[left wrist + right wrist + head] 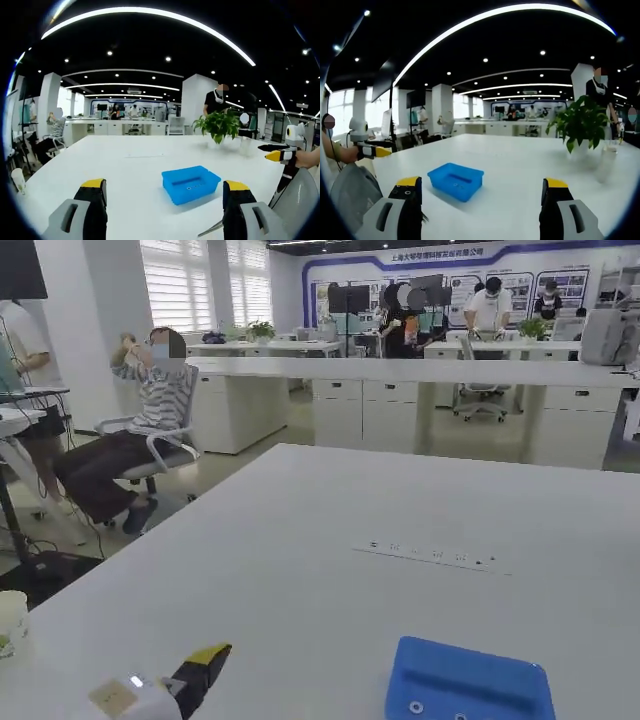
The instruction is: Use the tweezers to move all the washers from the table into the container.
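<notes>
free: bare white tabletop [280,540] left of and beyond blue rectangular plastic container [470,680] | obstacle: flat white power strip [430,556] beyond container | obstacle: leafy green potted plant [220,125] well behind container

Blue rect. container [470,680] sits upright on white table [300,570], 2 small washers [416,707] visible inside.

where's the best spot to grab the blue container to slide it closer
Take the blue container by its near wall, coming down from above with one jaw inside and one outside. It sits flat and open-topped on the table, so the thin upright wall probably offers the only pinchable edge.
</notes>
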`<act>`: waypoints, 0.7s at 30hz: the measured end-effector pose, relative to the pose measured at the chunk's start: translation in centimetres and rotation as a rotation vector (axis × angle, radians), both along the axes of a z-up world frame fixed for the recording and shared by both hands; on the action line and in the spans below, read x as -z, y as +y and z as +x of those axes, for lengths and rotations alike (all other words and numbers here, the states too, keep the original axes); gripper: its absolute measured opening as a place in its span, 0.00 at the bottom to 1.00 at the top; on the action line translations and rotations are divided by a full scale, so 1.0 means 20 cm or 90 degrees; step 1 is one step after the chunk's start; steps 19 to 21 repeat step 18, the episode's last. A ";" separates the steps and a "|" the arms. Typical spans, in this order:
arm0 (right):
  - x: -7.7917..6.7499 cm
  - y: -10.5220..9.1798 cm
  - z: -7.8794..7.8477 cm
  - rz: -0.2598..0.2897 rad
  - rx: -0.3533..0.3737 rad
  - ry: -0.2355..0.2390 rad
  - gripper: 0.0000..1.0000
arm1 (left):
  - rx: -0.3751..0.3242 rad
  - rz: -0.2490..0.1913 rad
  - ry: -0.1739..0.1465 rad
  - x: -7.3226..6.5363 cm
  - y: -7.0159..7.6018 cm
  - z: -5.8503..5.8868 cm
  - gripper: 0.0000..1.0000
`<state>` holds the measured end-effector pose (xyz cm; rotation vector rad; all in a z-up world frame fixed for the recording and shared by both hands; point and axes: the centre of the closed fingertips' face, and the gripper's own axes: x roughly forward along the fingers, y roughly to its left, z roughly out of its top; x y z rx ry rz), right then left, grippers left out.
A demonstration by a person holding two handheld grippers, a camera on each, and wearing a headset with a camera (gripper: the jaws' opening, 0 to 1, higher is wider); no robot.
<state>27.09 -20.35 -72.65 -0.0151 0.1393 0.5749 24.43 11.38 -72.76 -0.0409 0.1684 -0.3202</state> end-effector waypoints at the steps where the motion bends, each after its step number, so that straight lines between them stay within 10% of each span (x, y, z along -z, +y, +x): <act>1: -0.02 0.00 0.00 0.008 0.005 -0.008 0.99 | 0.002 0.001 0.000 0.00 0.00 0.00 0.98; 21: -0.04 -0.06 0.04 -0.019 0.074 -0.031 0.99 | 0.042 -0.020 -0.004 0.00 -0.05 -0.02 0.97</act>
